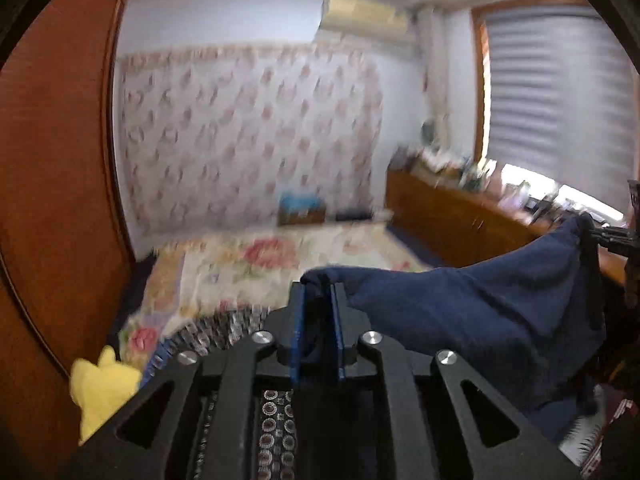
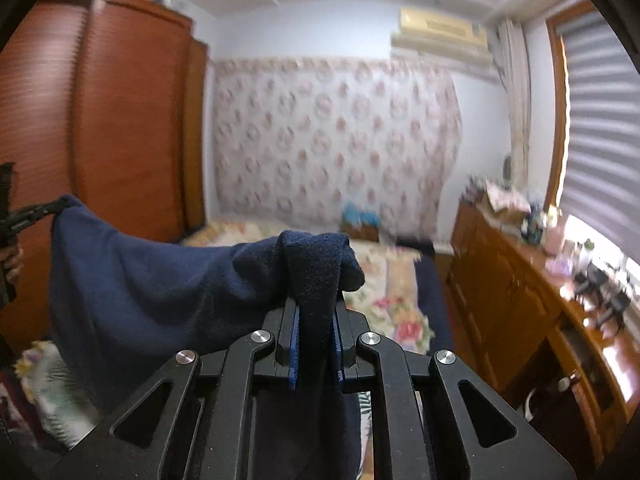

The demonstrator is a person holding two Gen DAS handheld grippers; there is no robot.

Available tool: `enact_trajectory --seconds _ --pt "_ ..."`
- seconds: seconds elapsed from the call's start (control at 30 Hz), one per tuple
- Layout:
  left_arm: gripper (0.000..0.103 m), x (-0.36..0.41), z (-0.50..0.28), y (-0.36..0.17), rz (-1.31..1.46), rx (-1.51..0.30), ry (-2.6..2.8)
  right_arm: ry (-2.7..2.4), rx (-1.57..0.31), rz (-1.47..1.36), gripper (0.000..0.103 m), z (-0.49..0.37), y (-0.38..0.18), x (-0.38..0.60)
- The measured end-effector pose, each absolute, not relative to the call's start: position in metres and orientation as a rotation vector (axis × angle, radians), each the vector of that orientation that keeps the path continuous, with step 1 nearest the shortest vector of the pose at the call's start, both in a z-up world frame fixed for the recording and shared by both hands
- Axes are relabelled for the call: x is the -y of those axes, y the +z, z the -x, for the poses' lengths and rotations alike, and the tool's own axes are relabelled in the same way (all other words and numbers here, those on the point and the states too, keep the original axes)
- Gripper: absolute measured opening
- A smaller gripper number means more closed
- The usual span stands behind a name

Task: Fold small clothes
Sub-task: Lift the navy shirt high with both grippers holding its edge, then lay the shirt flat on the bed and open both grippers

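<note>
Two hand-held grippers: left [image 1: 319, 292] | right [image 2: 316, 308] | one navy garment [image 1: 480, 304] clamped

My left wrist camera looks along its hand-held gripper [image 1: 319, 292], tilted slightly down over the bed [image 1: 256, 264]. My right one does likewise. Both face the floral wall [image 2: 336, 136], sharing the cloth [image 2: 160, 280] close up.
</note>
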State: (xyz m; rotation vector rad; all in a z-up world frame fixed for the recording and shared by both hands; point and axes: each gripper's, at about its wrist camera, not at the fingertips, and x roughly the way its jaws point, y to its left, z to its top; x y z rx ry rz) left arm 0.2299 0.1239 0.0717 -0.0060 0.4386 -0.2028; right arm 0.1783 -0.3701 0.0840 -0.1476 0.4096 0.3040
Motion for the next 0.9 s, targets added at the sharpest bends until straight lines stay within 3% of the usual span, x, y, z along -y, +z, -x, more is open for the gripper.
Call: enact_trajectory --seconds 0.07,0.13,0.3,0.6,0.9 --pt "0.016 -0.116 -0.249 0.048 0.001 -0.502 -0.199 0.254 -0.521 0.136 0.029 -0.229 0.046 0.369" --pt "0.024 -0.109 -0.254 0.036 0.014 -0.545 -0.22 0.174 -0.612 0.153 0.038 -0.266 0.008 0.371" --pt "0.033 -0.086 -0.225 0.011 -0.039 -0.597 -0.245 0.165 -0.687 0.114 0.038 -0.275 -0.04 0.385" --pt "0.034 -0.078 -0.178 -0.023 -0.021 -0.69 -0.292 0.23 -0.704 0.08 0.048 -0.211 -0.072 0.38" --pt "0.034 -0.072 -0.133 -0.067 -0.048 -0.775 -0.284 0.244 -0.788 0.068 0.049 -0.187 -0.123 0.37"
